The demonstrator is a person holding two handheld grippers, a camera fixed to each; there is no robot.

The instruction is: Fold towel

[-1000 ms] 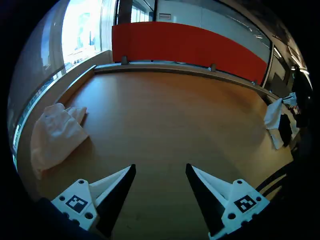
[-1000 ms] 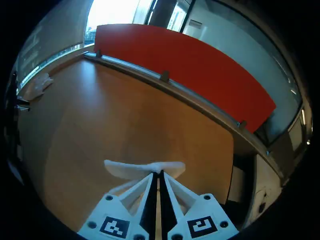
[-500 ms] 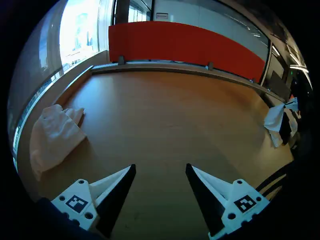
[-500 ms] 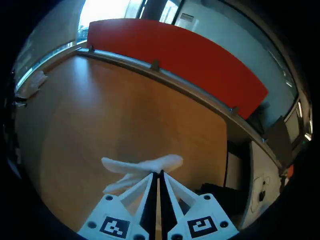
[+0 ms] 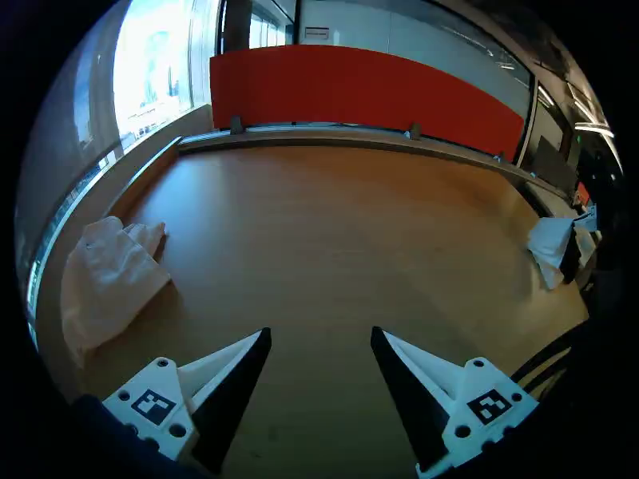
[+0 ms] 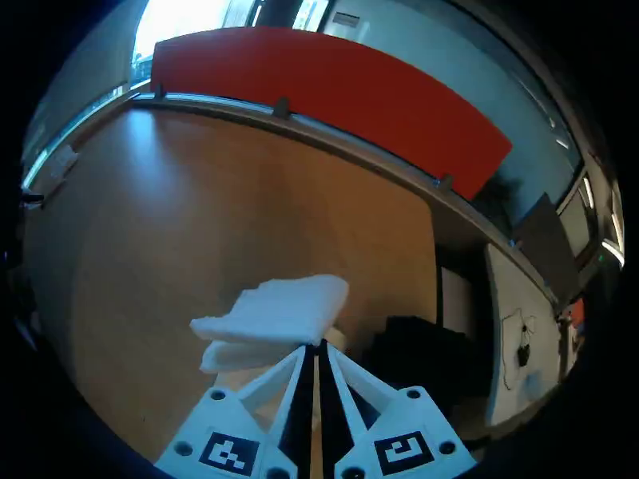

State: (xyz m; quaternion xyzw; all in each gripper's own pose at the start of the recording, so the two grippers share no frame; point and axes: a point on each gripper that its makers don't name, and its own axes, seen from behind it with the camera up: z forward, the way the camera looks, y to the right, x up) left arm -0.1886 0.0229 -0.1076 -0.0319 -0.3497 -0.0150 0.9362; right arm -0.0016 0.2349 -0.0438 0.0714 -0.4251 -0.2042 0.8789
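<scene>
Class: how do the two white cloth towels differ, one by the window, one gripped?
The window-side towel lies free on the wooden table; the gripped towel is pinched in the right hand-held gripper. The window-side towel looks rumpled, the gripped towel layered. Both are white.

Daylight floods from the window at the far left, blown out to white glare. The wooden table shines near it and dims toward the near right. The towel looks sharp, its underside shadowed. Fisheye bending curves the edges.
</scene>
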